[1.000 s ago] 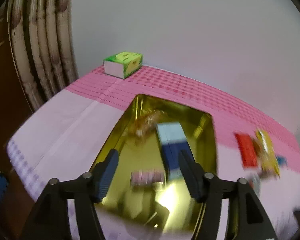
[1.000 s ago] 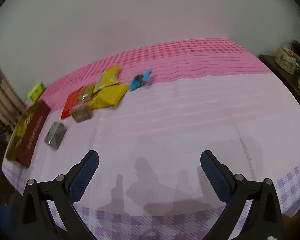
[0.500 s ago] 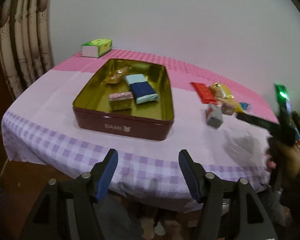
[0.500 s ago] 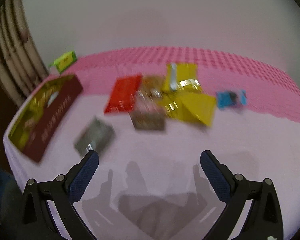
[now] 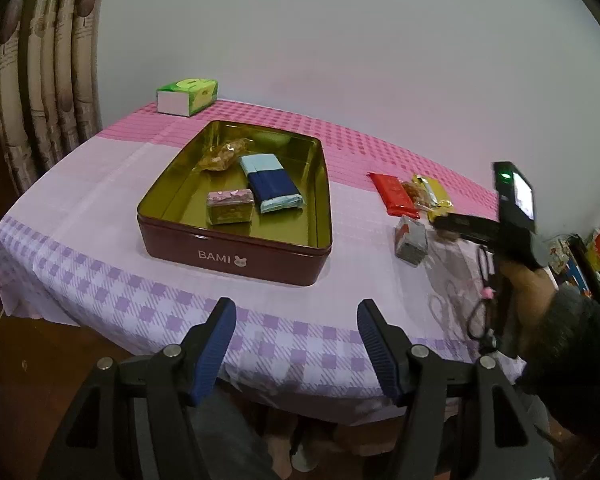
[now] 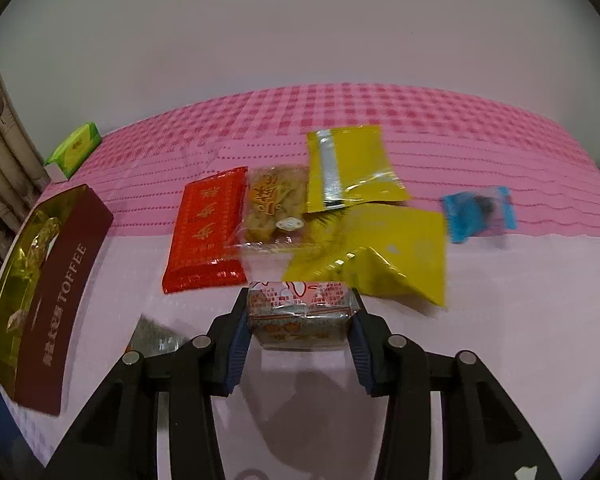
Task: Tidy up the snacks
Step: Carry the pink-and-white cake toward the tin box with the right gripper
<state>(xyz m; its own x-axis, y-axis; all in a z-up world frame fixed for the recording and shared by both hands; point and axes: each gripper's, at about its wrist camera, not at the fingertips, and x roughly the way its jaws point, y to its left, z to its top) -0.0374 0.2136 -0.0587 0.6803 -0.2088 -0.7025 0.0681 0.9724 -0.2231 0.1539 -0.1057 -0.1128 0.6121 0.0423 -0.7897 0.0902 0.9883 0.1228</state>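
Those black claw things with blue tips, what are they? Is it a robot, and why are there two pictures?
No robot here. A person holds a grabber tool in each hand, and each tool carries a small camera looking out along its two fingers. That gives two pictures.

The left tool's picture shows the left gripper open and holding nothing, at the edge of a table with a pink cloth. On it sits a dark red tin with three snacks inside. You can also see the person's other hand holding the second tool.

The right tool's picture shows the right gripper with a small wrapped snack block between its blue fingers. Beyond it lie a red packet, yellow packets and a blue candy.
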